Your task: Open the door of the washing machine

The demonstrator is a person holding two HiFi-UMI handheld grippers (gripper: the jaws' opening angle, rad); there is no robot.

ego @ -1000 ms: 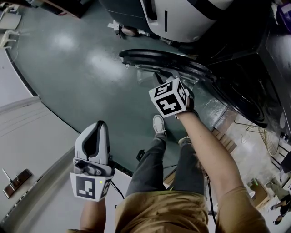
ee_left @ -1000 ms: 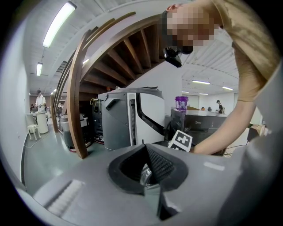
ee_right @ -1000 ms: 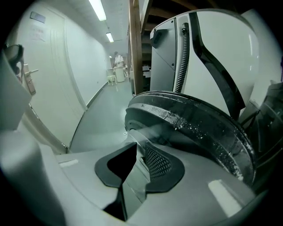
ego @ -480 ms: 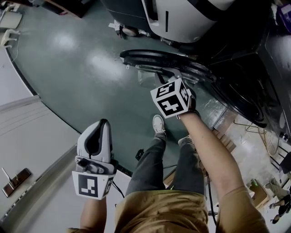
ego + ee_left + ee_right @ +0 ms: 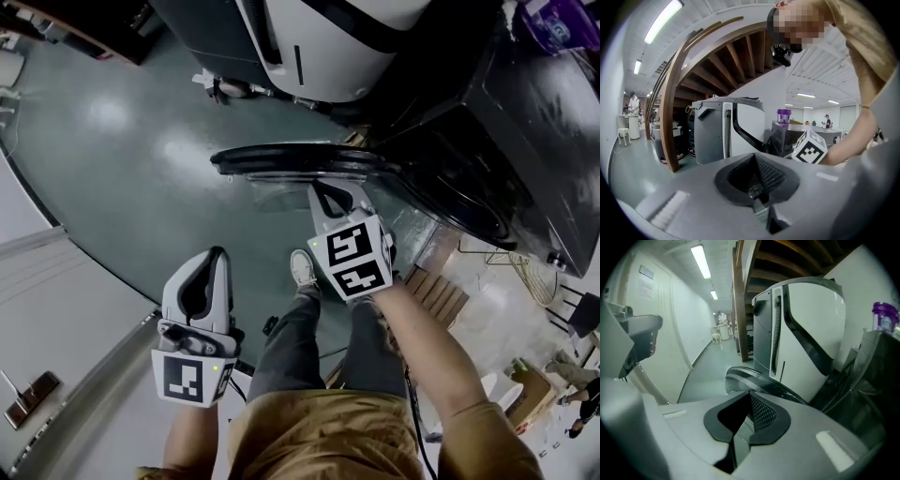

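The dark washing machine [image 5: 534,131] stands at the right of the head view. Its round door [image 5: 300,159] is swung out over the floor, away from the drum opening [image 5: 459,192]. My right gripper [image 5: 330,199] hovers just above and in front of the door's rim, apart from it. Its jaws have just closed further with nothing between them, and it is shut. In the right gripper view the door [image 5: 757,380] lies beyond the shut right gripper [image 5: 740,425]. My left gripper [image 5: 200,281] hangs lower left over the floor, shut and empty; the left gripper view shows that left gripper [image 5: 759,192] with its pads together.
A white and grey machine [image 5: 319,47] stands behind the door. A purple container [image 5: 553,23] sits on top of the washer. The person's legs and shoe [image 5: 302,270] are under the right arm. A wooden pallet [image 5: 441,292] lies right. A pale wall [image 5: 56,309] runs along the left.
The right gripper has lifted off the door's edge and drawn back toward the person. The left gripper has shifted a little. The head view has swung, so the machines sit further left.
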